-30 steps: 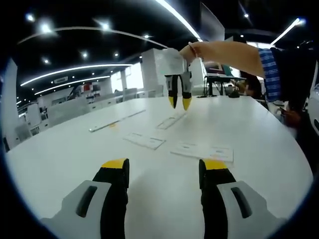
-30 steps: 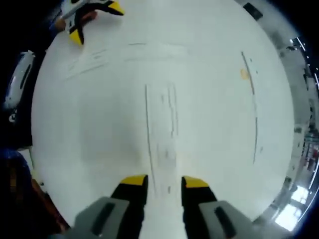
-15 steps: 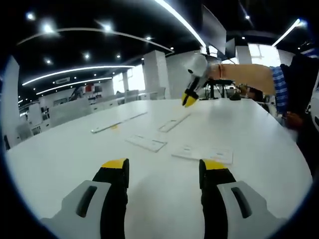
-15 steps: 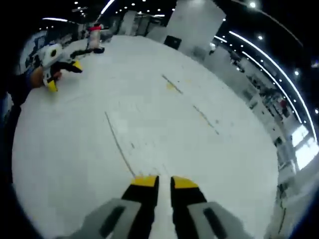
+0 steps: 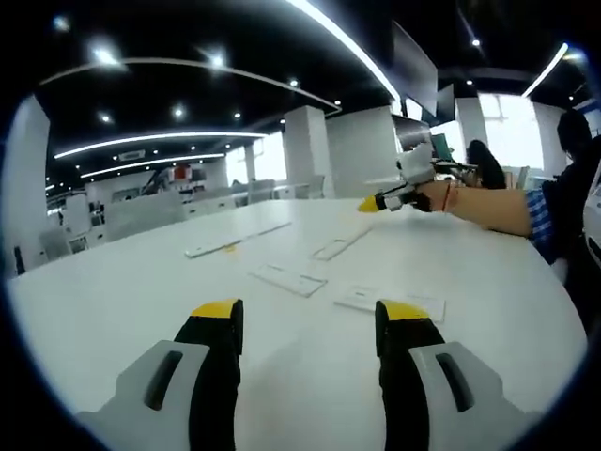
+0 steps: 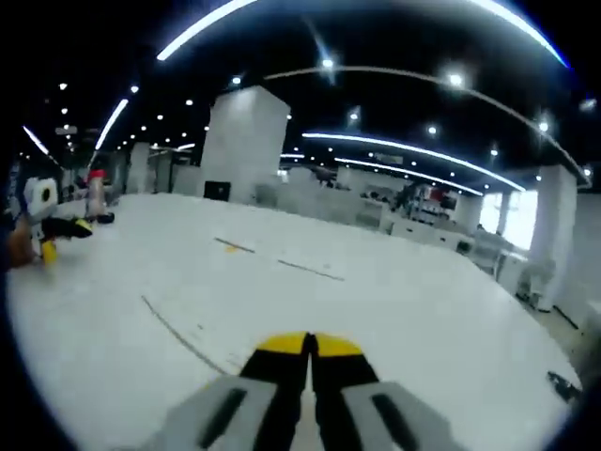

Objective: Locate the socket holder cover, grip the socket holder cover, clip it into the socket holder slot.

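Two flat clear strips, socket holder cover [image 5: 340,246] and long strip [image 5: 237,240], point away | white table [image 5: 488,282] | left gripper [image 5: 305,315] apart | right gripper [image 6: 308,346] pressed together, nothing visibly held

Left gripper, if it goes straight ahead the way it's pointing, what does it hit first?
Likely the flat white plate lying on the table, roughly centred ahead of the open left gripper. Depth is unclear, so it could pass just above.
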Action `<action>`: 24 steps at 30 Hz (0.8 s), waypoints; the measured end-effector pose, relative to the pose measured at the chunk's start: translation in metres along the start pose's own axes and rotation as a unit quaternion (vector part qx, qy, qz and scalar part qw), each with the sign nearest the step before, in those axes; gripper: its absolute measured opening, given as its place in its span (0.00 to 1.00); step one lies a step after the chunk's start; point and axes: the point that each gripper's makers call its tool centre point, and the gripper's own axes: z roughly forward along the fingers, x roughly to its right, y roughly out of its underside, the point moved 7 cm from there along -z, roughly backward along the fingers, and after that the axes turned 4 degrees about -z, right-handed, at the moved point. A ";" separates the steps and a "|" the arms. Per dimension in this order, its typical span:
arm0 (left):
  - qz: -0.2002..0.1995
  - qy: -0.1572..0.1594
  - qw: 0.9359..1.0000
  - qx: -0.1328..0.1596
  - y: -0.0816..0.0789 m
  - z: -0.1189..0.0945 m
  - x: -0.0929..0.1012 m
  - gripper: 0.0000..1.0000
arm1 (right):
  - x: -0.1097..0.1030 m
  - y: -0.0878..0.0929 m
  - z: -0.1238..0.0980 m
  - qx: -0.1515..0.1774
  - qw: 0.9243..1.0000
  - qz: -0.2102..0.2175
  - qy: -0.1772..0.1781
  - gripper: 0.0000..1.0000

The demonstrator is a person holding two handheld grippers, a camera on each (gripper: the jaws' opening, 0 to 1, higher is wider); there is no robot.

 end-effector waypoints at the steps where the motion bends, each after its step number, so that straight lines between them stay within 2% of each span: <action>1: 0.000 0.000 1.000 0.000 0.000 0.000 0.000 0.57 | 0.001 0.001 0.000 -0.010 1.000 0.004 0.004 0.04; 4: -0.002 -0.004 1.000 0.001 -0.001 -0.001 -0.002 0.56 | 0.000 0.001 0.002 -0.003 1.000 -0.014 0.005 0.04; 7: -0.004 -0.006 1.000 0.006 -0.002 -0.002 -0.003 0.54 | -0.003 0.006 0.008 -0.019 1.000 -0.015 -0.009 0.04; 14: -0.011 -0.005 1.000 0.006 0.000 -0.004 -0.004 0.54 | -0.002 0.015 0.011 -0.036 0.999 -0.013 -0.002 0.04; 24: -0.019 -0.011 1.000 0.014 -0.001 -0.005 -0.005 0.53 | -0.004 0.018 0.013 -0.044 0.998 -0.035 -0.007 0.04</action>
